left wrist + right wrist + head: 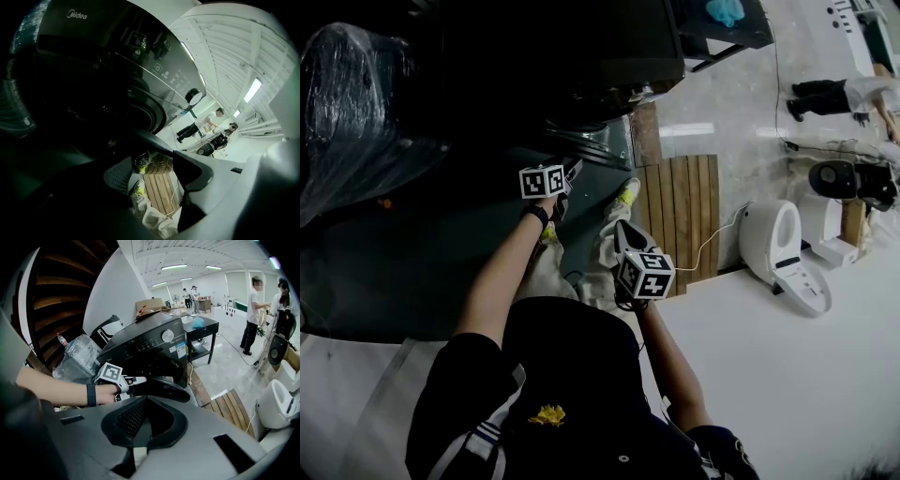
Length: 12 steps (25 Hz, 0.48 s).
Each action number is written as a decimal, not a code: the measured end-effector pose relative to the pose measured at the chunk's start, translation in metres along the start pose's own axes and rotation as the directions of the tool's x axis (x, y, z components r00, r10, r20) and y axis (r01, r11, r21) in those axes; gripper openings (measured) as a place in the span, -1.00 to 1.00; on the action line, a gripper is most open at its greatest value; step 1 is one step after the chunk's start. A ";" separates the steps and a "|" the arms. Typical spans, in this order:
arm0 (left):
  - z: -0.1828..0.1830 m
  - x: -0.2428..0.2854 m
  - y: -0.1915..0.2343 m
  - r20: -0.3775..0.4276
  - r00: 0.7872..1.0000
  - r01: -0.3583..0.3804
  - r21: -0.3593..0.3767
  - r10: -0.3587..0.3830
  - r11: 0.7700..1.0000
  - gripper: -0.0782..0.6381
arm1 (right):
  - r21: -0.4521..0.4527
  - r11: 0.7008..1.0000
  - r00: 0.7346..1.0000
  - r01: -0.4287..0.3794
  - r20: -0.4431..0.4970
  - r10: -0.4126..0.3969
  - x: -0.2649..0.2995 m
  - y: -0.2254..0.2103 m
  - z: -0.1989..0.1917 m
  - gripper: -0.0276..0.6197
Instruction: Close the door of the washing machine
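Note:
The dark front-loading washing machine (150,345) stands ahead of me, seen from above in the head view (609,56). Its round door (166,385) hangs open, swung out toward me. My left gripper (140,379) reaches to the door's rim (591,145), its jaws open; whether they touch the rim I cannot tell. In the left gripper view the gripper (157,161) shows floor between its jaws, with the drum opening (140,110) close above. My right gripper (146,400) is held back from the machine (621,230), shut with nothing in it.
A wooden pallet (684,216) lies on the floor right of the machine, with a white cable across it. A white toilet-shaped unit (778,248) stands further right. A plastic-wrapped bundle (356,103) sits left. A black table (201,329) and people (253,315) are behind.

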<state>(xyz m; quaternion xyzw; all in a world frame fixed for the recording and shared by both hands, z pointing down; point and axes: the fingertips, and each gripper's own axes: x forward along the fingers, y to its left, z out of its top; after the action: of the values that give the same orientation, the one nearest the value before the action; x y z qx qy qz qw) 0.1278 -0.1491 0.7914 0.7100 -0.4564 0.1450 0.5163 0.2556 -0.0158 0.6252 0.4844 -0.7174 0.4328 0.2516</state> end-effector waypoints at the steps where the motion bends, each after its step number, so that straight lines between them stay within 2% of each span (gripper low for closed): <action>1: 0.004 0.002 0.000 0.001 1.000 -0.006 -0.002 0.006 1.000 0.02 | 0.008 1.000 1.000 0.002 -0.001 -0.002 0.001 -0.001 0.002 -0.84; 3: 0.012 0.007 -0.002 0.010 1.000 -0.016 0.000 0.016 1.000 0.02 | 0.012 1.000 1.000 0.008 -0.004 -0.008 0.003 -0.005 0.005 -0.84; 6: 0.022 0.018 -0.001 0.024 0.999 -0.039 0.045 0.038 0.998 -0.05 | -0.004 1.000 1.000 0.017 -0.014 -0.017 0.003 -0.013 0.007 -0.84; 8: 0.030 0.025 0.010 0.028 0.996 -0.089 0.074 0.088 0.993 -0.36 | -0.006 1.000 1.000 0.021 -0.019 -0.021 0.004 -0.019 0.012 -0.84; 10: 0.043 0.028 0.021 0.035 0.992 -0.125 0.071 0.122 0.990 -0.51 | -0.006 1.000 0.999 0.028 -0.024 -0.028 0.007 -0.024 0.016 -0.84; 12: 0.058 0.037 0.029 0.037 0.992 -0.125 0.056 0.123 0.991 -0.64 | -0.007 0.999 0.999 0.036 -0.032 -0.036 0.008 -0.032 0.019 -0.84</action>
<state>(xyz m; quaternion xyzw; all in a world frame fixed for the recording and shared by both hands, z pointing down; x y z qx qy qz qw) 0.1091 -0.2190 0.8089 0.6973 -0.5038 0.1783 0.4777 0.2823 -0.0409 0.6340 0.4896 -0.7059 0.4335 0.2722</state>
